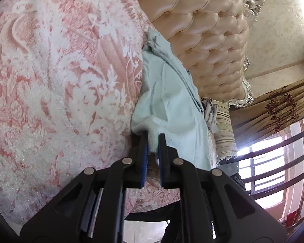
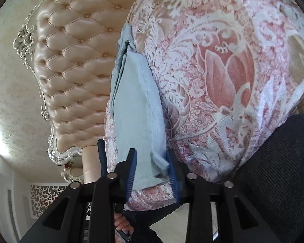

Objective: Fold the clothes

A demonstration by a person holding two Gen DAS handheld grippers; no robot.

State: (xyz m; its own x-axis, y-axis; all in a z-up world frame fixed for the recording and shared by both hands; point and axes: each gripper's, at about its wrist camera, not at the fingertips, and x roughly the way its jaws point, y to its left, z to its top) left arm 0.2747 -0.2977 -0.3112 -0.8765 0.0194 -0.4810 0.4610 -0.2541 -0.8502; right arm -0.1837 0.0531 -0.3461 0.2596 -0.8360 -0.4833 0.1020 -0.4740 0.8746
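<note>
The left claw (image 1: 153, 139) is pinched narrow on a corner of the pale green garment (image 1: 172, 93), a tuft of cloth bunched between its blue pads. The right claw (image 2: 152, 158) stands wider, with the garment's near edge and a small turned-over flap sitting between the fingers — whether the pads are actually biting there, I cannot tell.

Outward from both claws, the garment runs away in a long strip across the pink-and-white bedspread (image 1: 50, 81), its layers stacked along one side, up toward the tufted headboard (image 2: 75, 56). It's lying on the bed, doubled lengthwise by the look of those edges.

My read: we're mid-fold, both claws at the near end. This fits two stages — near corners just gathered for carrying over to the far end, or a fold just laid and about to be let go. If it's the carry, both corners need to rise level and travel together so the layers don't slide apart — that loose flap at the right claw looks the likeliest to slip.

A striped pillow (image 1: 226, 129) sits just beyond the cloth.
</note>
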